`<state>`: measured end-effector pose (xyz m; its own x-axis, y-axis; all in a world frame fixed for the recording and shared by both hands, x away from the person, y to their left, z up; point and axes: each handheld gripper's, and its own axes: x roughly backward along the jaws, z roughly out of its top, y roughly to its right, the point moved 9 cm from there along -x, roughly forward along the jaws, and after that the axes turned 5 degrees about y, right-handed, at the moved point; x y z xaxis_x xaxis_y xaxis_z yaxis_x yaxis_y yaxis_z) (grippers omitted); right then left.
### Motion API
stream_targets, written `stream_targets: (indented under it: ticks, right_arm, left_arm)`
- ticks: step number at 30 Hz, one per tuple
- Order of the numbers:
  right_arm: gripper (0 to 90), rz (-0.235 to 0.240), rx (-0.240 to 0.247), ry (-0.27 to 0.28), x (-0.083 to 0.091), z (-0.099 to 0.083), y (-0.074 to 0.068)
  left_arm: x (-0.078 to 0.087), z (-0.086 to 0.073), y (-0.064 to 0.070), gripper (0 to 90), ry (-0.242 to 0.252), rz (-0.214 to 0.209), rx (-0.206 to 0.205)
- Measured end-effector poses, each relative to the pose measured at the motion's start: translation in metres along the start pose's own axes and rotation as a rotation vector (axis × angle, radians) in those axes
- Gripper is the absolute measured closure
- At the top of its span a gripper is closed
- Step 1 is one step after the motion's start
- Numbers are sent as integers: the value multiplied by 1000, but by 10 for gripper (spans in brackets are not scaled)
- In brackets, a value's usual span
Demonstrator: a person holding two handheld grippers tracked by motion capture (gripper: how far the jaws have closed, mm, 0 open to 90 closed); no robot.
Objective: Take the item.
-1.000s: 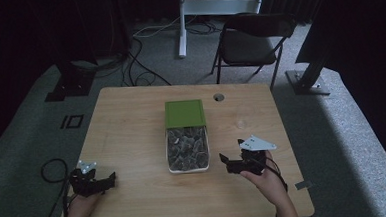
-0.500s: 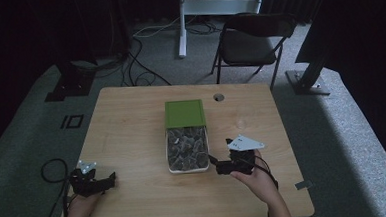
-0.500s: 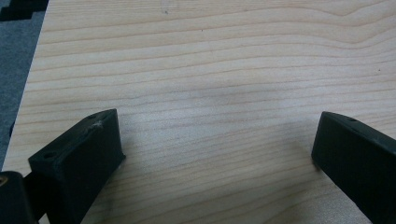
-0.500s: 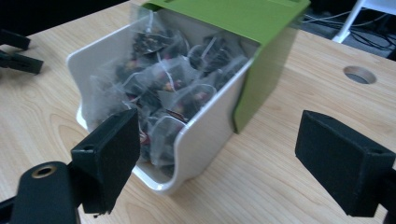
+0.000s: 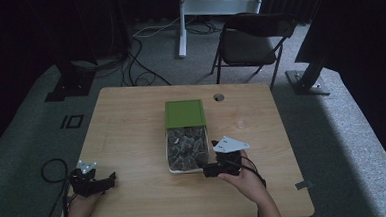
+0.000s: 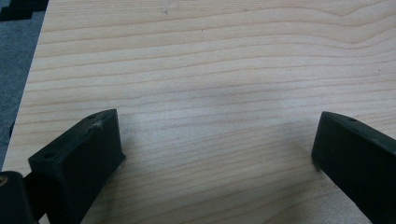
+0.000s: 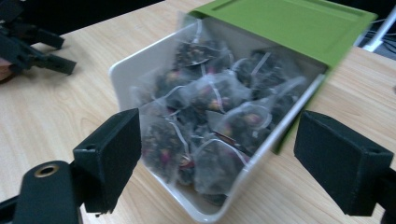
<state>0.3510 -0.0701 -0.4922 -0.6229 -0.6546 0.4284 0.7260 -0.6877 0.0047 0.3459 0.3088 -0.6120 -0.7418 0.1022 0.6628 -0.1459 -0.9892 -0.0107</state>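
Your right gripper sits at the near right corner of the white tray, its jaws spread wide and holding nothing; in the right gripper view they frame the heap of tea bags with the tray's rim just below them. The tray lies in the middle of the wooden table, and its green lid is slid back over the far half, so the near half is open to you. This looks like the approach step, lining up on a bag before any grasp. The sachets are translucent mesh, piled loosely and overlapping, and the picture is blurred enough that I can't say for sure which bag lies on top. For the next move, you'd want to tip the jaws down into the pile and close on a single raised corner, not a cluster, keeping clear of the rim. Your left gripper rests near the table's near left corner, well apart from the tray, jaws wide and empty over bare wood.
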Motion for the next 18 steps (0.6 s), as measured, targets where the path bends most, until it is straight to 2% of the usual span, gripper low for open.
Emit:
stream_targets:
  ticks: [13, 18]
  right_arm:
    - [149, 78, 34, -31, -20, -6, -28]
    - [168, 99, 16, -36, -27, -10, -37]
  left_arm:
    - [0, 0, 0, 23, 0, 0, 0]
    - [0, 0, 0, 23, -1, 0, 0]
